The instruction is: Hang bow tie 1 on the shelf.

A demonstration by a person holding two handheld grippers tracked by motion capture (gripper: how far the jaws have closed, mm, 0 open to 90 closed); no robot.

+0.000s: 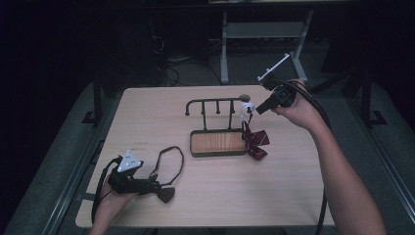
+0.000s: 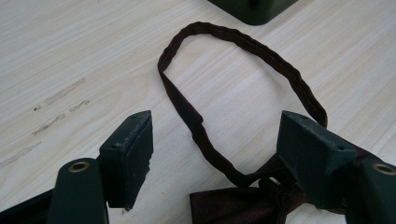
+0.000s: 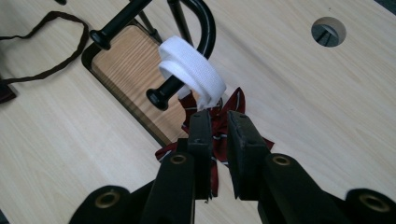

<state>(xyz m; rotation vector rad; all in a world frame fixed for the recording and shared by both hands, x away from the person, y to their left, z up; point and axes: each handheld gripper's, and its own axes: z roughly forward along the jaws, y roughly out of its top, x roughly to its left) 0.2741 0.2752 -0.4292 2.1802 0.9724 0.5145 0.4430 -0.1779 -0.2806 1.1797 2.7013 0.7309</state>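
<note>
Nearby, right gripper slightly parted beside white band on rack; left gripper spread.

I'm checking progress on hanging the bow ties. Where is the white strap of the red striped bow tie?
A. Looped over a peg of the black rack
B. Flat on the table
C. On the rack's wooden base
A: the white strap hangs over a peg of the black rack, with the red striped bow tie dangling below.

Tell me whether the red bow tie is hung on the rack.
Hung: the red bow tie dangles by its white strap, looped over the rack hook.
</note>
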